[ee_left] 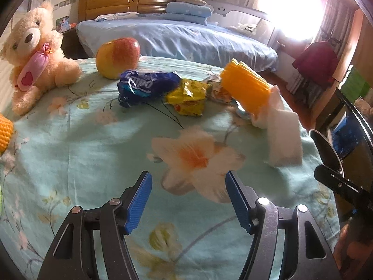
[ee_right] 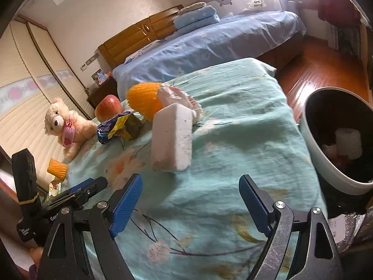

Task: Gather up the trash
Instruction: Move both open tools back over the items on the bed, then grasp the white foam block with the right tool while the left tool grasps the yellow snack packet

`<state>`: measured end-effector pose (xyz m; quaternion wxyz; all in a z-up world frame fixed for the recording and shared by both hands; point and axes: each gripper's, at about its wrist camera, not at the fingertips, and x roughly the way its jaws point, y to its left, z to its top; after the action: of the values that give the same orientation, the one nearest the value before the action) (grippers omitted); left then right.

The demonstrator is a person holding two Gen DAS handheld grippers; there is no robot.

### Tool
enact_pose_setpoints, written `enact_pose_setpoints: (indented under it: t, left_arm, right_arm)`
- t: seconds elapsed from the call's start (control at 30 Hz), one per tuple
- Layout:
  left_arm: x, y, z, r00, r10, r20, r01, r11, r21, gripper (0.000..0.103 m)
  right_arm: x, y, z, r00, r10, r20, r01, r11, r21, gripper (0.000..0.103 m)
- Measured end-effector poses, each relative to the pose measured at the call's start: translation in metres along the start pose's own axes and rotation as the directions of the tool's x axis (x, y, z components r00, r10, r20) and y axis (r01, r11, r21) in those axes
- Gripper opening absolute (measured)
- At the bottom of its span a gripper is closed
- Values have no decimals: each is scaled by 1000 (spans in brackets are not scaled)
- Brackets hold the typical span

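On the floral teal cloth (ee_left: pixel 93 154) lie a blue wrapper (ee_left: pixel 144 86), a yellow wrapper (ee_left: pixel 188 98), an orange foam net (ee_left: pixel 247 88), a crumpled white bag (ee_right: pixel 181 98) and a white foam block (ee_left: pixel 283 135). The block also shows in the right wrist view (ee_right: pixel 172 137), straight ahead of my right gripper (ee_right: pixel 191 196). My left gripper (ee_left: pixel 188 191) is open and empty, short of the trash. My right gripper is open and empty. A pale bin (ee_right: pixel 326 163) with a dark inside stands at the right and holds a white foam piece (ee_right: pixel 348 143).
An apple (ee_left: pixel 117 57) and a teddy bear (ee_left: pixel 35 58) sit at the far left. Another orange foam net (ee_right: pixel 57 169) lies at the left edge. A blue bed (ee_left: pixel 177 39) stands behind. Wooden floor (ee_right: pixel 321 70) lies to the right.
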<state>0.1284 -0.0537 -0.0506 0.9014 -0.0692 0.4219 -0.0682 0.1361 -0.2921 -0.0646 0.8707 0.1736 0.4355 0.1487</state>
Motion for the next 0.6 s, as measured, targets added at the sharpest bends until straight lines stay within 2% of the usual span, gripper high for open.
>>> enact_pose_setpoints:
  t: [0.43, 0.6]
  left_arm:
    - [53, 15, 55, 1000, -8, -4, 8, 997, -78, 72]
    - [79, 12, 73, 1000, 8, -13, -9, 997, -74, 74]
  right_arm:
    - [31, 14, 16, 1000, 8, 0, -8, 1000, -27, 86]
    - [43, 11, 19, 999, 16, -28, -17, 1000, -10, 83]
